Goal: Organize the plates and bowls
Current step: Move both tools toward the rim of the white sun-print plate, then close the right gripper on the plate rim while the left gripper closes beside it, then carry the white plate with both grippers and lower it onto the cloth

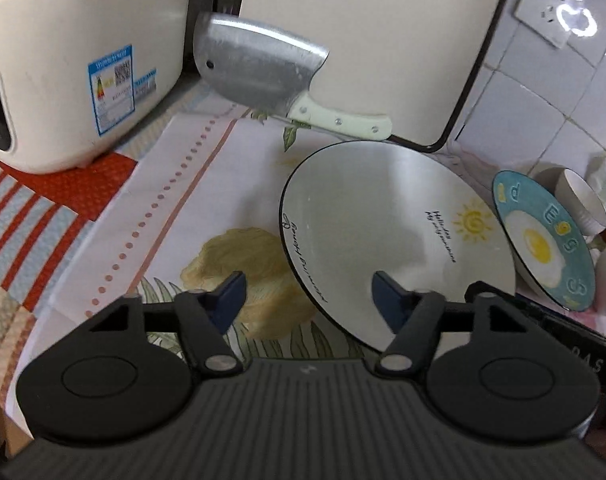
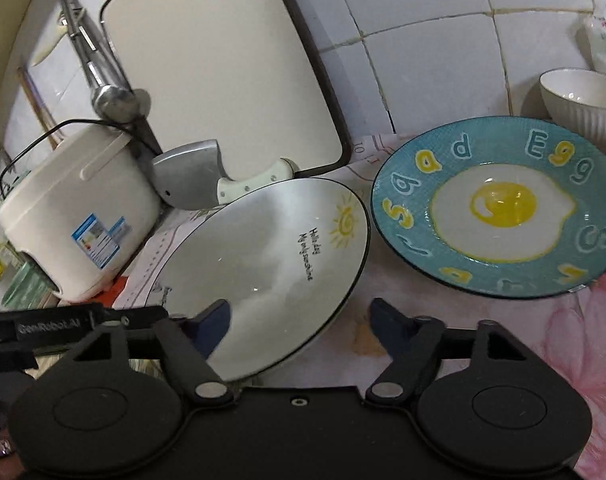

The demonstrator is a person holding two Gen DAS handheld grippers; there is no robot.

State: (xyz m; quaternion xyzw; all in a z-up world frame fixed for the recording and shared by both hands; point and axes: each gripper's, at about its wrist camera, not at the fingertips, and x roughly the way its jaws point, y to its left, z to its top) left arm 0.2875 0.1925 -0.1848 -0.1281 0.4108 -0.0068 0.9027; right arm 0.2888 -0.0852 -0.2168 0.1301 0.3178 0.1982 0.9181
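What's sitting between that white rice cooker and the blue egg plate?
The big white sun plate, rim close beside the blue egg plate; a cleaver sits behind, nearer the rice cooker. The right wrist view shows this best.

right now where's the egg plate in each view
Left wrist: the egg plate is at the far right edge, seen edge-on, right of the white sun plate.
Right wrist: it fills the right centre.
Shared landmark: the cleaver against the cutting board.
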